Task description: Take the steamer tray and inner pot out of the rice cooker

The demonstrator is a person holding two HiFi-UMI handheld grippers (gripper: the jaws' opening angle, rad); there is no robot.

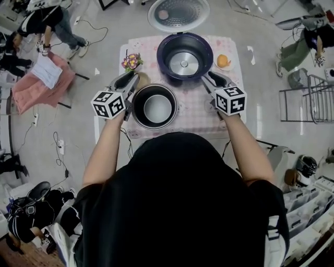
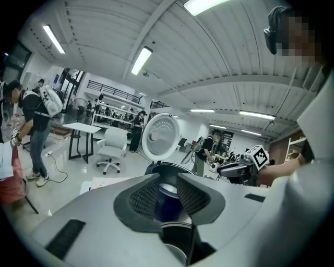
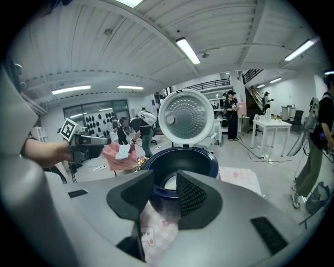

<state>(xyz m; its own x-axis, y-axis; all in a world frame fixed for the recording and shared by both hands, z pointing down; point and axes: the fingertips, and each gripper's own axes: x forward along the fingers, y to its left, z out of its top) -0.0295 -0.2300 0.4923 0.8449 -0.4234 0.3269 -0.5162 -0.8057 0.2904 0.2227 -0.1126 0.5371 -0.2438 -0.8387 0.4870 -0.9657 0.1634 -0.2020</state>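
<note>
The dark blue rice cooker (image 1: 185, 55) stands at the back of the table, its lid (image 1: 177, 13) swung up and its heating plate bare. The inner pot (image 1: 155, 106) sits on the pink tablecloth in front of it, empty with a grey inside. I cannot make out a steamer tray. My left gripper (image 1: 133, 78) hovers just left of the pot, open, nothing between its fingers. My right gripper (image 1: 205, 78) hovers by the cooker's front right, also open and empty. Both gripper views show the cooker (image 2: 167, 168) (image 3: 182, 161) through the gap between the jaws.
A small pot of flowers (image 1: 132, 61) stands at the table's left, an orange on a small plate (image 1: 223, 61) at the right. People move about on the floor around the table, with chairs, cables and a metal rack (image 1: 308, 101).
</note>
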